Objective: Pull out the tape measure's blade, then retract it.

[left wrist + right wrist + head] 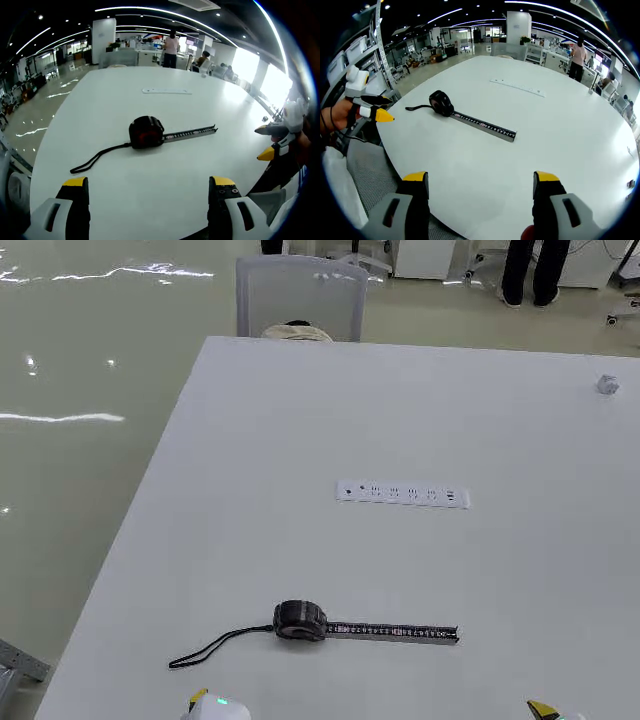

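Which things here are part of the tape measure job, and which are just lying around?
Job: tape measure, its pulled-out blade, wrist strap, left gripper and right gripper, both open.
Lying about: power strip, small white object far right on the table, chair behind it.

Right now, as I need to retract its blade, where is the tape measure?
Head view: the tape measure lies by the near edge of the table, below the power strip, blade out to the right, strap trailing left.
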`<state>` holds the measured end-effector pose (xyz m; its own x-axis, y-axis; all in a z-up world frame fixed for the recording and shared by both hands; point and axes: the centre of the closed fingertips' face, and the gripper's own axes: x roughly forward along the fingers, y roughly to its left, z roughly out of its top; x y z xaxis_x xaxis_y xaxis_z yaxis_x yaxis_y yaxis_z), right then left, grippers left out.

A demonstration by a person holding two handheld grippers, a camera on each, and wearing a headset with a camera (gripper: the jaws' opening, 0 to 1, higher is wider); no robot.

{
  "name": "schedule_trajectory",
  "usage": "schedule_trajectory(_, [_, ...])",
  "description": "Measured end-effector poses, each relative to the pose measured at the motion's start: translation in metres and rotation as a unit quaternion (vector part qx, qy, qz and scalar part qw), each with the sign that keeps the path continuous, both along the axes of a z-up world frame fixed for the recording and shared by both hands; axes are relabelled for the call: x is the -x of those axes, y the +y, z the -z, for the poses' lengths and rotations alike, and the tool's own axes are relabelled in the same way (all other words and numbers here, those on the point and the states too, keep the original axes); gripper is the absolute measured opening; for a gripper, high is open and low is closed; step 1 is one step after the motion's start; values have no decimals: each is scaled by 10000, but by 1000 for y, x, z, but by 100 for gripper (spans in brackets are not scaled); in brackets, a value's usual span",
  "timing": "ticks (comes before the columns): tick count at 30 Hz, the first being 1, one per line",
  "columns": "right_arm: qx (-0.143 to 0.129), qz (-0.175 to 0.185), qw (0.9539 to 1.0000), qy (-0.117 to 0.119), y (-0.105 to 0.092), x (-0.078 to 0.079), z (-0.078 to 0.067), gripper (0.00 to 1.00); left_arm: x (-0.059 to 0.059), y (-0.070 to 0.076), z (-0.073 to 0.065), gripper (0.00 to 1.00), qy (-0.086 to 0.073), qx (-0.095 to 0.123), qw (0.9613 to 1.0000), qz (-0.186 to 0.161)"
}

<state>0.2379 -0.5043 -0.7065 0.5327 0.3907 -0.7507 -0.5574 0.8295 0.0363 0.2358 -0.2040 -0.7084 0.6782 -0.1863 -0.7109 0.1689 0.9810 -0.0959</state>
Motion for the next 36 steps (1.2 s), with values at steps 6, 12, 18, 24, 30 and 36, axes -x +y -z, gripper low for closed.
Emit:
schedule_trajectory(6, [33, -59, 10000, -6, 1, -6, 2, 88, -4, -3, 1, 96, 23, 21, 10000, -16])
schedule_trajectory(12, [82, -166, 9998, 0, 3, -12, 7, 88, -12, -6, 4, 96, 42, 57, 10000, -47])
schedule_trajectory(18, [98, -229, 9997, 10, 5, -19, 10, 88, -19, -10, 6, 95, 54, 77, 9999, -53])
schedule_trajectory(24, [131, -302, 9994, 47, 5, -23, 16, 88, -24, -16, 10, 95, 77, 68, 9999, 19])
schedule_trajectory(30, [176, -346, 9992, 103, 4, -27, 25, 87, -30, -18, 12, 94, 79, 49, 9999, 38])
schedule_trajectory(36, [202, -393, 9989, 152, 5, -31, 30, 87, -38, -20, 13, 95, 36, 100, 9999, -3])
